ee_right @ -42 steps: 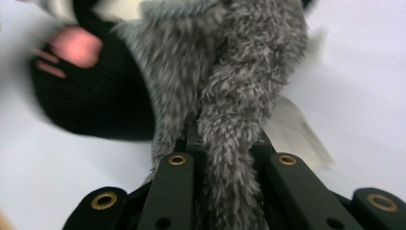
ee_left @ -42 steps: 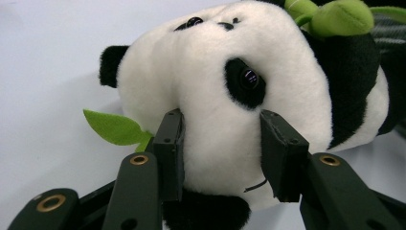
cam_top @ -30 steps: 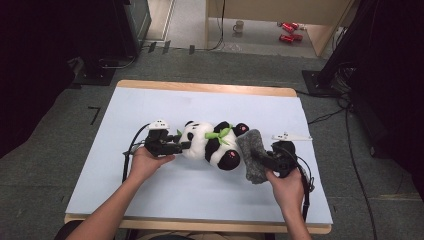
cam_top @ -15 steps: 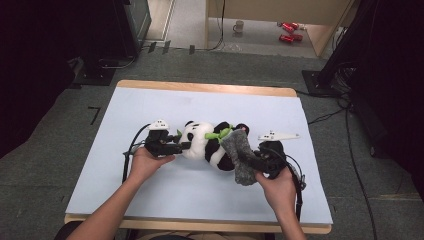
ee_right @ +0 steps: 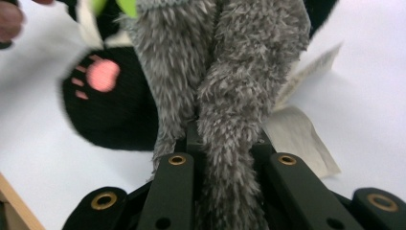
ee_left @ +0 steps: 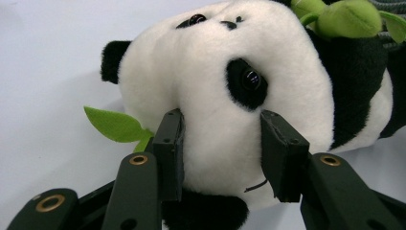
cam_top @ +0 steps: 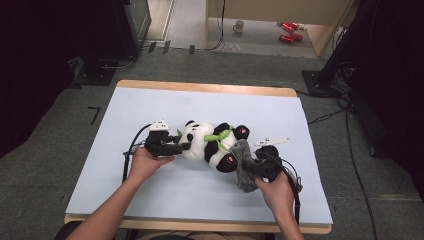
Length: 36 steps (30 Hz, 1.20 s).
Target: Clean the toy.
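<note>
A black-and-white plush panda (cam_top: 210,142) with a green leaf scarf lies on its side on the pale blue table top (cam_top: 200,105). My left gripper (cam_top: 176,147) is shut on the panda's head (ee_left: 225,110), its two pads pressing into the white fur of the cheek. My right gripper (cam_top: 254,167) is shut on a fuzzy grey cloth piece (cam_top: 243,167) that hangs beside the panda's black foot with its pink pad (ee_right: 103,76). The grey fur (ee_right: 230,96) bunches up between the right jaws and hides their tips. A white fabric tag (ee_right: 299,129) lies behind the grey piece.
The table's wooden edge (cam_top: 200,226) runs along the near side. Cables trail from both grippers across the table. On the floor beyond the table are a mug (cam_top: 239,26), red objects (cam_top: 287,31) and dark equipment stands.
My right gripper has swung the grey cloth piece leftward and down toward the near edge, so it now hangs below the panda's foot. The left gripper has stayed on the panda's head.
</note>
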Tool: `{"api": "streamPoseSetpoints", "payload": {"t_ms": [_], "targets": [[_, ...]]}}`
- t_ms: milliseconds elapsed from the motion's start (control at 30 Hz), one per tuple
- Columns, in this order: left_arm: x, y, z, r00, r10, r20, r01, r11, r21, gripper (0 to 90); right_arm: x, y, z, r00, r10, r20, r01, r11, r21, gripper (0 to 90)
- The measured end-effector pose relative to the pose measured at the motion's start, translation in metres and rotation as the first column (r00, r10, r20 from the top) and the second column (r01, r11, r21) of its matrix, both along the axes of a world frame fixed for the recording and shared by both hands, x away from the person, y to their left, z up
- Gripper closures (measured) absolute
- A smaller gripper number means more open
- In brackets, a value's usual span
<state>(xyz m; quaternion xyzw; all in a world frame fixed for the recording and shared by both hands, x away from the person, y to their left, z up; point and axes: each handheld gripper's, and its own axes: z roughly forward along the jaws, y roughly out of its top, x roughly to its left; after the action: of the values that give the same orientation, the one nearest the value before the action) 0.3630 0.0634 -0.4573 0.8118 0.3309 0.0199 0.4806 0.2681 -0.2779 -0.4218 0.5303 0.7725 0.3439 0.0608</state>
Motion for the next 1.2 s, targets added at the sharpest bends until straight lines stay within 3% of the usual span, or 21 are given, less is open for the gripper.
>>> {"api": "streamPoseSetpoints", "payload": {"t_ms": [133, 233, 300, 433, 567, 667, 700, 833, 900, 933, 1067, 1133, 1200], "targets": [[0.001, 0.000, 0.000, 1.0000, 0.004, -0.006, -0.004, 1.0000, -0.007, 55.8, 0.005, -0.009, -0.004, 0.9995, -0.018, -0.028, 0.018, 1.000, -0.013, 78.5], [0.001, 0.001, 0.000, 0.9999, 0.005, -0.009, -0.005, 0.9999, -0.013, 55.8, 0.009, -0.021, 0.000, 0.9991, -0.039, -0.015, 0.039, 0.999, -0.011, 78.6], [0.001, 0.001, -0.001, 0.9999, 0.005, -0.011, -0.006, 0.9999, -0.015, 55.9, 0.009, -0.028, 0.006, 0.9988, -0.048, 0.009, 0.048, 0.998, 0.034, 78.6], [-0.002, -0.002, 0.001, 0.9998, 0.018, -0.004, -0.018, 0.9998, -0.010, 56.4, 0.011, -0.029, 0.021, 0.9969, -0.042, 0.067, 0.038, 0.997, 0.071, 78.6], [-0.008, -0.007, 0.002, 0.9993, 0.029, 0.023, -0.029, 0.9996, -0.003, 58.0, 0.022, -0.023, 0.035, 0.9930, -0.016, 0.117, 0.009, 0.998, 0.064, 78.4], [-0.011, -0.007, 0.001, 0.9991, 0.029, 0.029, -0.029, 0.9996, 0.000, 58.4, 0.029, -0.019, 0.038, 0.9915, -0.002, 0.130, -0.005, 0.998, 0.058, 78.4], [-0.012, -0.007, 0.001, 0.9991, 0.028, 0.033, -0.028, 0.9996, -0.001, 58.4, 0.039, -0.012, 0.040, 0.9892, 0.029, 0.144, -0.038, 0.997, 0.064, 78.4], [-0.014, -0.006, -0.002, 0.9992, 0.037, 0.017, -0.036, 0.9990, -0.026, 58.6, 0.052, 0.010, 0.036, 0.9868, 0.102, 0.126, -0.113, 0.990, 0.081, 78.3], [-0.016, -0.005, -0.002, 0.9990, 0.036, 0.025, -0.035, 0.9992, -0.019, 58.7, 0.057, 0.020, 0.030, 0.9869, 0.117, 0.112, -0.123, 0.991, 0.048, 78.0], [-0.016, -0.005, -0.002, 0.9990, 0.036, 0.025, -0.035, 0.9992, -0.019, 58.7, 0.059, 0.023, 0.026, 0.9869, 0.116, 0.113, -0.117, 0.993, 0.006, 77.9], [-0.016, -0.006, -0.002, 0.9990, 0.034, 0.028, -0.033, 0.9992, -0.021, 58.7, 0.064, 0.019, 0.016, 0.9828, 0.095, 0.158, -0.085, 0.994, -0.070, 78.4], [-0.014, -0.005, -0.002, 0.9994, 0.025, 0.024, -0.025, 0.9995, -0.022, 58.7, 0.063, 0.012, 0.012, 0.9847, 0.071, 0.160, -0.060, 0.996, -0.068, 78.8], [-0.013, -0.005, -0.001, 0.9995, 0.017, 0.026, -0.017, 0.9997, -0.016, 58.5, 0.063, 0.004, 0.008, 0.9890, 0.048, 0.140, -0.047, 0.999, -0.015, 79.0]]}}
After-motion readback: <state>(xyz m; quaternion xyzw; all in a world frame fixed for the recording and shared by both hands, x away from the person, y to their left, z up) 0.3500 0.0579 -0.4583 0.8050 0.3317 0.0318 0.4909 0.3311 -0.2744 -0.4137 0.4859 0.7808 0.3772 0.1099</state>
